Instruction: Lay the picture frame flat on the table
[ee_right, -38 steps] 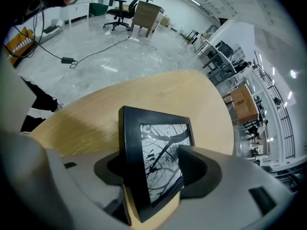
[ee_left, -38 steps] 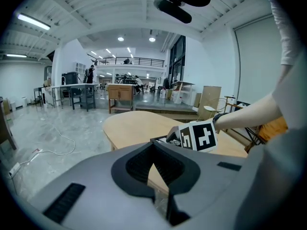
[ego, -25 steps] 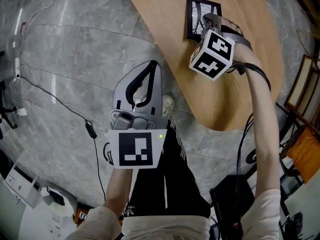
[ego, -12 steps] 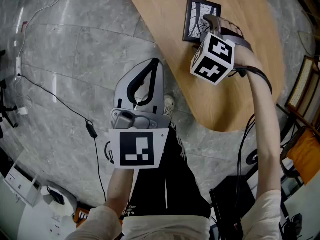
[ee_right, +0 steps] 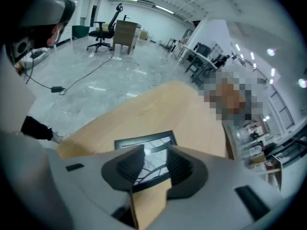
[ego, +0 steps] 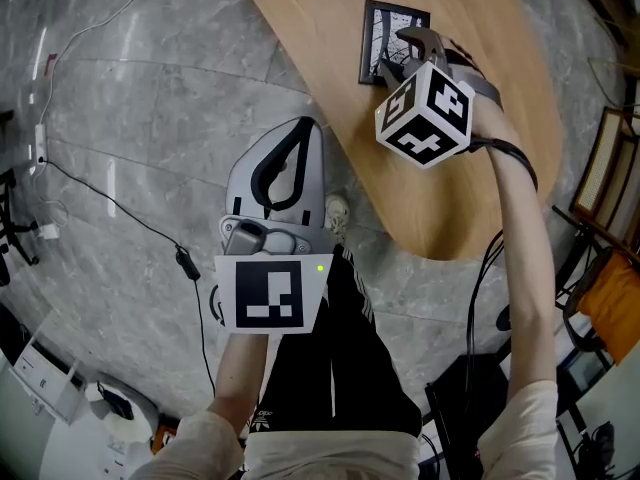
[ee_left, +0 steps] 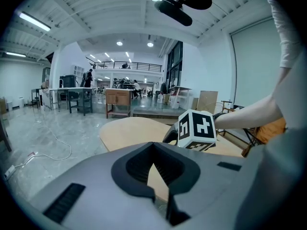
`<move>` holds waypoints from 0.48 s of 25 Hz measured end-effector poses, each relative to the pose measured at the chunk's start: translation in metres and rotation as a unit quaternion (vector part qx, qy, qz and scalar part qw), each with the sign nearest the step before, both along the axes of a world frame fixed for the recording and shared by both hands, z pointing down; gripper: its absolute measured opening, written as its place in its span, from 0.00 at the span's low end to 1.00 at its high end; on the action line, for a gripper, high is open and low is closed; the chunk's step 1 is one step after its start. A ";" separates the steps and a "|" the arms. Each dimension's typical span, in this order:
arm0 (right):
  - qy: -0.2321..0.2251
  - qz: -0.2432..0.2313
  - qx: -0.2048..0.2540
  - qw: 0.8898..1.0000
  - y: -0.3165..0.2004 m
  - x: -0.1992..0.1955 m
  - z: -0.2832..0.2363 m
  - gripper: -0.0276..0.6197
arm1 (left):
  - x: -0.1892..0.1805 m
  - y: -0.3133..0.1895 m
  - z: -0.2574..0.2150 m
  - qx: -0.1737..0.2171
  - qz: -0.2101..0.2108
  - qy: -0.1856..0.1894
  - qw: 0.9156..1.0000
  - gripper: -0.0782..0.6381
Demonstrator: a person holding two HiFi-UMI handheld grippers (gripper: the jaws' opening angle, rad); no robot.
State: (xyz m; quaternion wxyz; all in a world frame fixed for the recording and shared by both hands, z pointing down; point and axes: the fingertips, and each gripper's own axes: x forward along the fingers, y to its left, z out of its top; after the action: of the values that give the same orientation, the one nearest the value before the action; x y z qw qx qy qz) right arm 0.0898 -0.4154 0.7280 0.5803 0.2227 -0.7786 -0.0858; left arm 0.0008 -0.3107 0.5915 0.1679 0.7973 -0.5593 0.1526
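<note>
Wood table (ego: 440,198) stands on a gray floor (ego: 150,118). The picture frame (ego: 385,30) lies flat near the table's 12 o'clock end. The right gripper (ego: 400,56) hangs over the frame's 5 o'clock side, jaws closing but not pinching it. The left gripper (ego: 307,128) is clenched and empty, over the floor.

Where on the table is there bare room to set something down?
The table is bare between the right hand-held gripper and its rounded near edge. Crowded at the far left edge: the picture frame lies under that gripper, its jaws closing on nothing.
</note>
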 end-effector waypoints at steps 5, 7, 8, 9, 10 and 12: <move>-0.078 0.060 0.026 0.995 -0.006 -0.007 -0.043 0.05 | -0.001 0.006 -0.017 0.018 0.007 -0.001 1.000 0.12; -0.138 0.086 -0.006 0.987 0.008 -0.017 -0.068 0.05 | -0.005 0.012 -0.032 0.024 0.008 -0.001 1.000 0.12; -0.171 0.099 -0.015 0.980 0.017 -0.025 -0.085 0.05 | -0.009 0.015 -0.041 0.025 0.002 0.004 1.000 0.12; -0.204 0.113 -0.018 0.972 0.024 -0.032 -0.105 0.05 | -0.014 0.018 -0.052 0.027 -0.006 0.011 1.000 0.12; -0.238 0.129 -0.015 0.963 0.030 -0.039 -0.126 0.05 | -0.019 0.019 -0.064 0.032 -0.012 0.018 0.999 0.12; -0.302 0.164 0.004 0.939 0.036 -0.049 -0.175 0.05 | -0.027 0.016 -0.093 0.049 -0.017 0.025 0.998 0.12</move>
State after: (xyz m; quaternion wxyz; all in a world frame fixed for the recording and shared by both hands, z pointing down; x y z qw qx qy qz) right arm 0.0412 -0.3798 0.5534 0.3228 0.3650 -0.8697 0.0784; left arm -0.0265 -0.2948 0.4983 0.1446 0.7984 -0.5756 0.1022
